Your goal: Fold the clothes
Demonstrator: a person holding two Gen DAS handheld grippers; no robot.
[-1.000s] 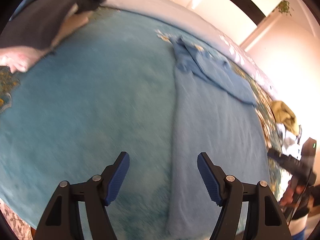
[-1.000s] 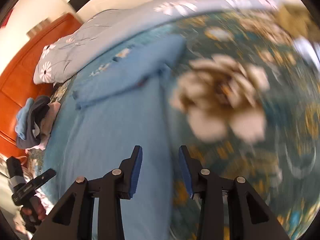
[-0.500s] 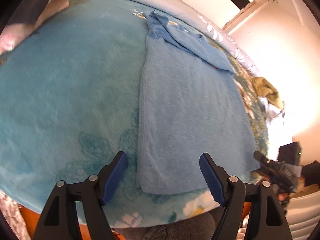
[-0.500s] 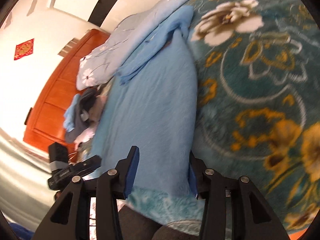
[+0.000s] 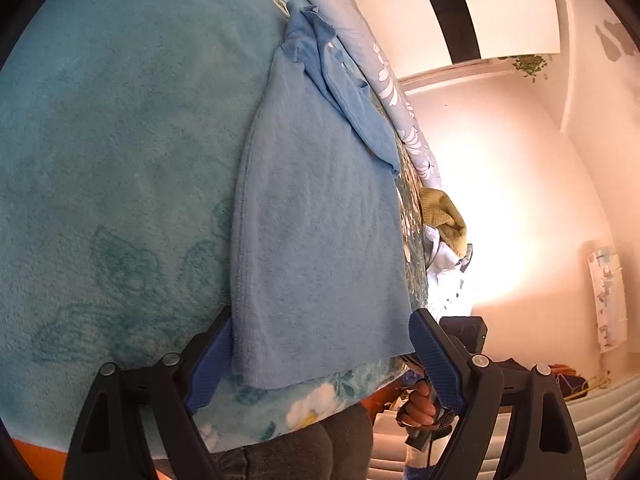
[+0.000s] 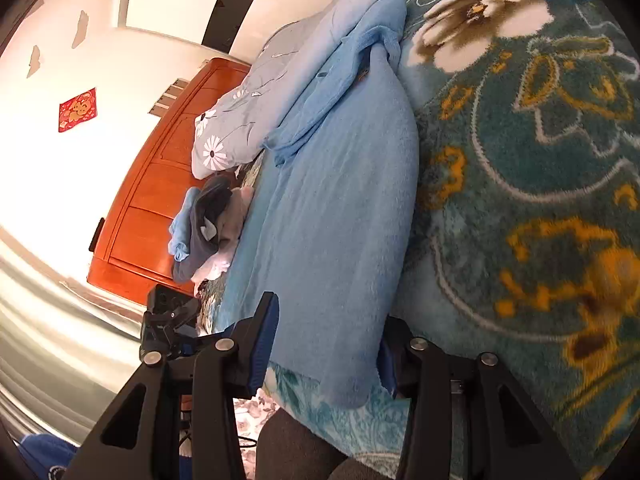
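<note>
A light blue fleece garment (image 5: 316, 216) lies flat on the teal bed blanket (image 5: 112, 152), its near hem at the bed's front edge and its bunched top part far away. My left gripper (image 5: 320, 360) is open, its fingers standing either side of the near hem's left corner. In the right wrist view the same garment (image 6: 340, 208) runs up the middle. My right gripper (image 6: 326, 348) is open, straddling the near hem's right corner, its right finger partly hidden by the cloth.
A pile of clothes (image 6: 208, 224) sits at the bed's left edge by an orange wooden headboard (image 6: 160, 184). A yellow-green garment (image 5: 444, 212) lies on a white one at the right edge. A floral pillow (image 6: 256, 104) lies beyond the garment. The person's legs (image 5: 304, 448) are at the bed's front edge.
Both grippers have drawn back toward the bed's front edge and now bracket the near hem of the blue garment. Both views have rolled. Both grippers stay open.
</note>
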